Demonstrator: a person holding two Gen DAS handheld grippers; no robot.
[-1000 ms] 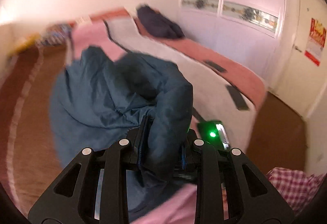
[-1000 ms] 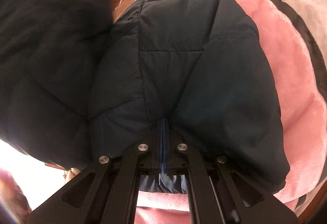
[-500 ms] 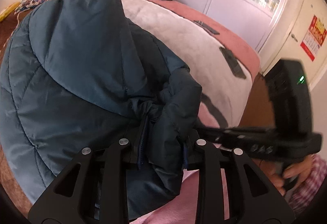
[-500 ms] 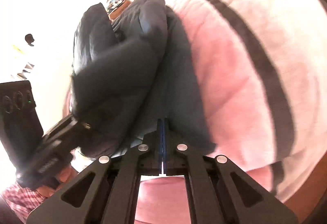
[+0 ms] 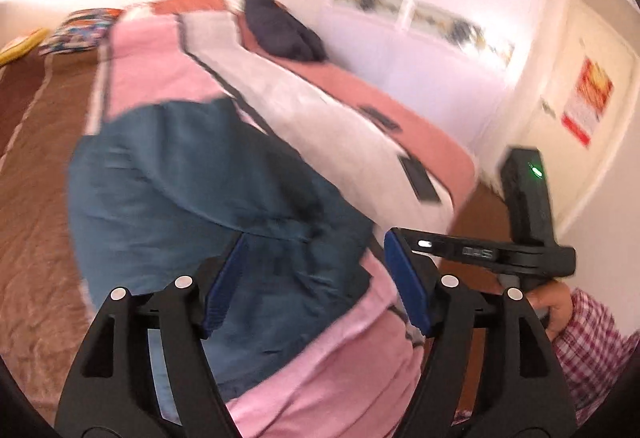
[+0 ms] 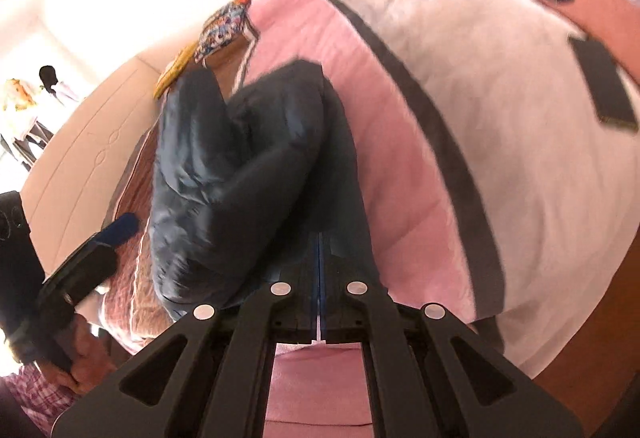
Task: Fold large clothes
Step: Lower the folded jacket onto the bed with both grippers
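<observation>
A dark teal puffer jacket (image 5: 192, 194) lies bunched on the bed, on a pink and white blanket (image 5: 160, 78). My left gripper (image 5: 316, 278) is open and empty just above the jacket's near edge, blue pads apart. My right gripper (image 6: 319, 258) is shut, its tips at the jacket's (image 6: 248, 174) near edge; whether it pinches fabric is hidden. The right gripper also shows in the left wrist view (image 5: 480, 250), and the left gripper shows in the right wrist view (image 6: 88, 258).
A brown quilted bedspread (image 5: 36, 198) covers the bed's left part. A dark folded garment (image 5: 280, 34) lies at the far end. Patterned pillows (image 5: 80, 32) sit by the headboard. White wardrobe doors (image 5: 420, 50) and a door with a red calendar (image 5: 592, 98) stand beyond the bed.
My left gripper has opened and let go of the jacket fold, which dropped onto the bed. Both grippers pulled back a little.
</observation>
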